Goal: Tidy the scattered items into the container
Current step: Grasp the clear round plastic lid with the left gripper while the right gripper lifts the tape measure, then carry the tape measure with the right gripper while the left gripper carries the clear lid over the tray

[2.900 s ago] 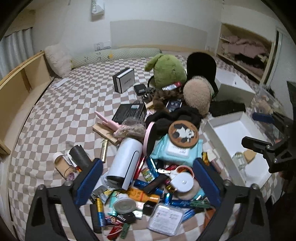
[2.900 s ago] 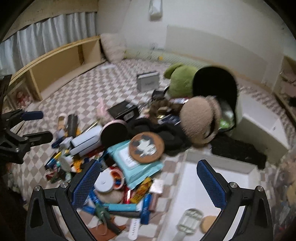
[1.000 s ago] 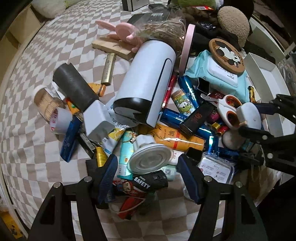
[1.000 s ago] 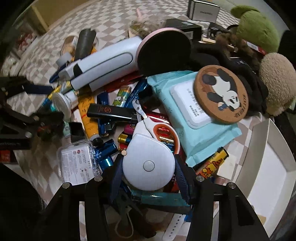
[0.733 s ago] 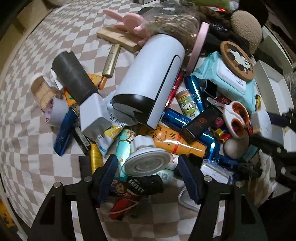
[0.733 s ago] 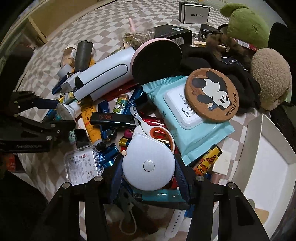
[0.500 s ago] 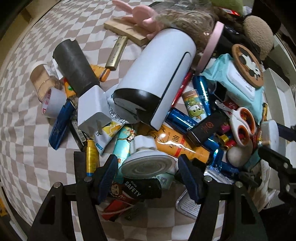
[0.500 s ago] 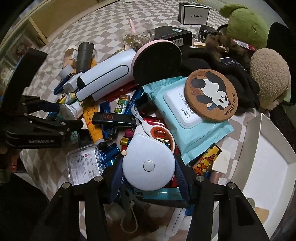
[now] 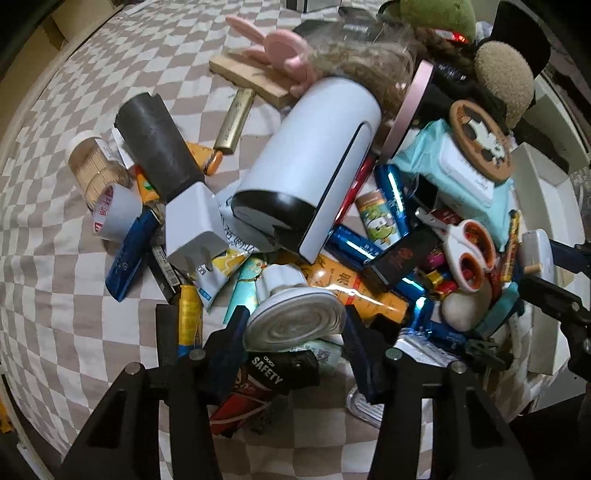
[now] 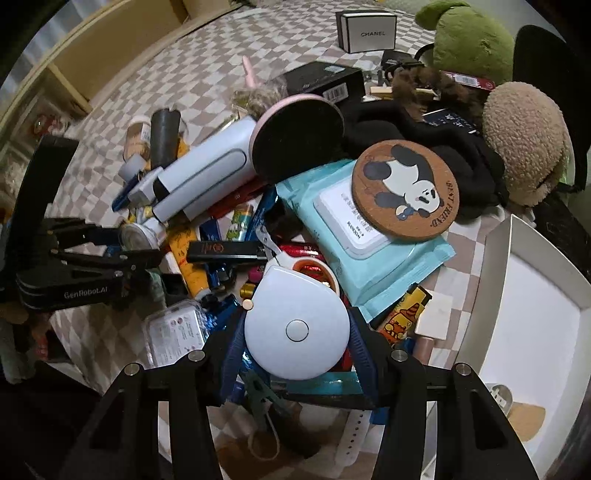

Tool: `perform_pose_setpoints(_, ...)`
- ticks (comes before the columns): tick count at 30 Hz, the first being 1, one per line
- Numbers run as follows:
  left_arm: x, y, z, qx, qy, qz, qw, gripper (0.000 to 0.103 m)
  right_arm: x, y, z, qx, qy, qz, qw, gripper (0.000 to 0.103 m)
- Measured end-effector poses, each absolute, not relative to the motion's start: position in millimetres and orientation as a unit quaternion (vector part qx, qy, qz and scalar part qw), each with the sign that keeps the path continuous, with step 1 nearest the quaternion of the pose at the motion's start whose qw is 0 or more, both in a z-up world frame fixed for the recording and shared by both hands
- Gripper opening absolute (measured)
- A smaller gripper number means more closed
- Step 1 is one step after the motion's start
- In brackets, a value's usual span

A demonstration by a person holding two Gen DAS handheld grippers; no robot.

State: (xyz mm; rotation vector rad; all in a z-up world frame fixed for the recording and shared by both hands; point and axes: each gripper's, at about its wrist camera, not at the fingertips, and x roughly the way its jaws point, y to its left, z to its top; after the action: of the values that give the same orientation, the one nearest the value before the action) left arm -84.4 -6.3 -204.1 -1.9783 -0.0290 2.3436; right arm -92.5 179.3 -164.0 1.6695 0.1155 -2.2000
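Note:
A heap of small items lies on a checkered bedspread. My left gripper is shut on a white jar with a ridged round lid, held a little above the heap's near edge. The right wrist view shows that jar between the left gripper's fingers. My right gripper is shut on a round white tape measure, over the pile just left of the white box. In the left wrist view the tape measure is at the far right, beside the white box.
In the pile are a white cylinder appliance, a blue wet-wipes pack under a panda coaster, orange scissors, tubes and batteries. A green plush, a tan plush and a Chanel box lie farther back.
Both grippers went from open above the bed to shut on items. Over the last second the left has risen slightly with the jar, and the right has lifted the tape measure.

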Motion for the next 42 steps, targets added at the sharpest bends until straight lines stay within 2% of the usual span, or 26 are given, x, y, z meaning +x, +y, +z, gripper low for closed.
perform_pose_setpoints(12, -78, -21, -164, -0.609, -0.068, 0.788, 0.065, 0.048, -92, 187, -136, 0.572, -0.008, -0.795, 0.201, 0.054)
perform_pose_setpoints(23, -76, 8, -130, -0.572, -0.079, 0.811, 0.098, 0.048, -92, 216, -105, 0.54, -0.076, -0.814, 0.198, 0.054)
perform_pose_setpoints(33, -80, 56, -93, -0.529, -0.087, 0.83, 0.153, 0.048, -87, 275, -81, 0.502, -0.146, -0.839, 0.149, 0.054)
perform_pose_setpoints(42, -84, 113, -81, -0.516, -0.081, 0.828, 0.202, 0.048, -75, 338, -86, 0.497, -0.179, -0.845, 0.083, 0.054)
